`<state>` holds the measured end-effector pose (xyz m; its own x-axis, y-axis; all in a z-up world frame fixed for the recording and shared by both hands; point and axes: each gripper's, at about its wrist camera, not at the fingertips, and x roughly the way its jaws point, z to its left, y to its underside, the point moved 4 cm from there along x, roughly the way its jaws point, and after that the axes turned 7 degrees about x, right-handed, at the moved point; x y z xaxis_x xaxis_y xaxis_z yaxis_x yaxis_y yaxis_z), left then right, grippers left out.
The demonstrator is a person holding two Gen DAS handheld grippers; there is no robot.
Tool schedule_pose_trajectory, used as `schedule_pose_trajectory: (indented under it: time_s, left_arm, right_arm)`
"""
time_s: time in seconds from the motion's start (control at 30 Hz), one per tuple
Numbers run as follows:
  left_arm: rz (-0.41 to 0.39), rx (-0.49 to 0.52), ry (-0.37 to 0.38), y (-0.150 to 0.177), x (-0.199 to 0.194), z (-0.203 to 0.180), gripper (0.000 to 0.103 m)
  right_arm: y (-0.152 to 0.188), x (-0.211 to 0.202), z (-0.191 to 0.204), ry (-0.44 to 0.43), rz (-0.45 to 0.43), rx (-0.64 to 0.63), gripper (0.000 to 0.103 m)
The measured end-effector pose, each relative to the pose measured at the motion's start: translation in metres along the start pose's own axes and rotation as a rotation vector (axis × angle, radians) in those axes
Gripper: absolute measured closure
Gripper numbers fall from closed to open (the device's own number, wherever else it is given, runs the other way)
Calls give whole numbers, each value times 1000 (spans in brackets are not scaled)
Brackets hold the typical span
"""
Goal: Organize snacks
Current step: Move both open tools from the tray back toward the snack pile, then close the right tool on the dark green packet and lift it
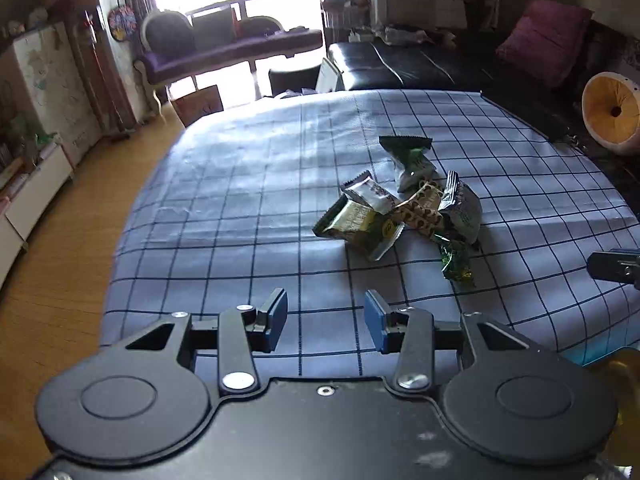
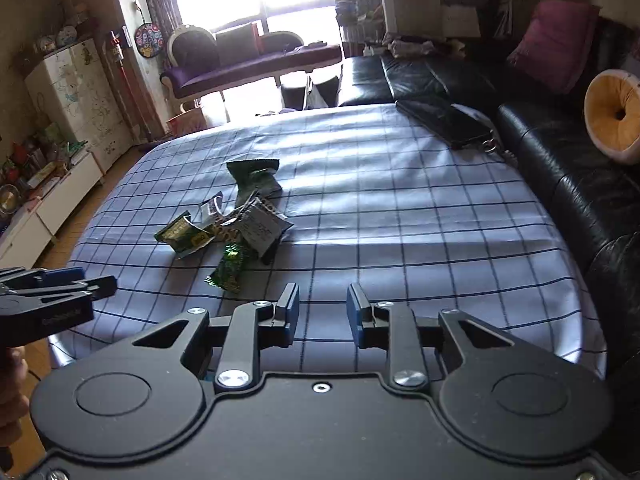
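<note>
Several small snack packets (image 1: 404,208) lie in a loose pile on a table under a blue checked cloth (image 1: 240,208). The pile (image 2: 236,228) holds green, silver and brown-patterned wrappers, with a dark green one (image 2: 254,178) farthest back and a shiny green one (image 2: 228,270) nearest. My left gripper (image 1: 326,322) hovers over the near edge of the cloth, short and left of the pile, jaws open with nothing between them. My right gripper (image 2: 322,314) hangs near and right of the pile, also open with bare cloth showing in the gap.
A black leather sofa (image 2: 560,152) runs along the right with a purple cushion (image 2: 556,40) and a round orange cushion (image 2: 612,114). A black phone (image 2: 444,120) lies at the table's far right. Wooden floor and low white cabinets (image 1: 36,196) are left.
</note>
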<state>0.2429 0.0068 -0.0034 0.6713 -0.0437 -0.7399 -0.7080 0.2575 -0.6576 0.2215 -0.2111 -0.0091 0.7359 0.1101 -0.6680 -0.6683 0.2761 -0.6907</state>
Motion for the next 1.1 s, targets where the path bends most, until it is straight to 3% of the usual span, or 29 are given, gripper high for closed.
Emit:
schedule_pose_trajectory:
  time_s: [0.2, 0.4, 0.7, 0.8, 0.9, 1.1]
  left_arm:
    - [139, -43, 101, -12, 33, 15, 59]
    - [155, -107, 128, -6, 45, 33, 59]
    - [192, -80, 154, -4, 59, 32, 58]
    - [193, -88, 174, -3, 61, 34, 54]
    - [196, -89, 188, -3, 61, 35, 52]
    - [194, -75, 198, -3, 63, 31, 45]
  right_arm:
    - [-18, 27, 3, -11, 103, 81, 63]
    - [-40, 48, 12, -12, 141, 108, 62]
    - [-80, 88, 57, -43, 108, 43, 61]
    - [-90, 110, 70, -48, 114, 30, 61]
    - [-96, 132, 81, -32, 111, 3, 55]
    - [-99, 167, 89, 29, 146, 3, 54]
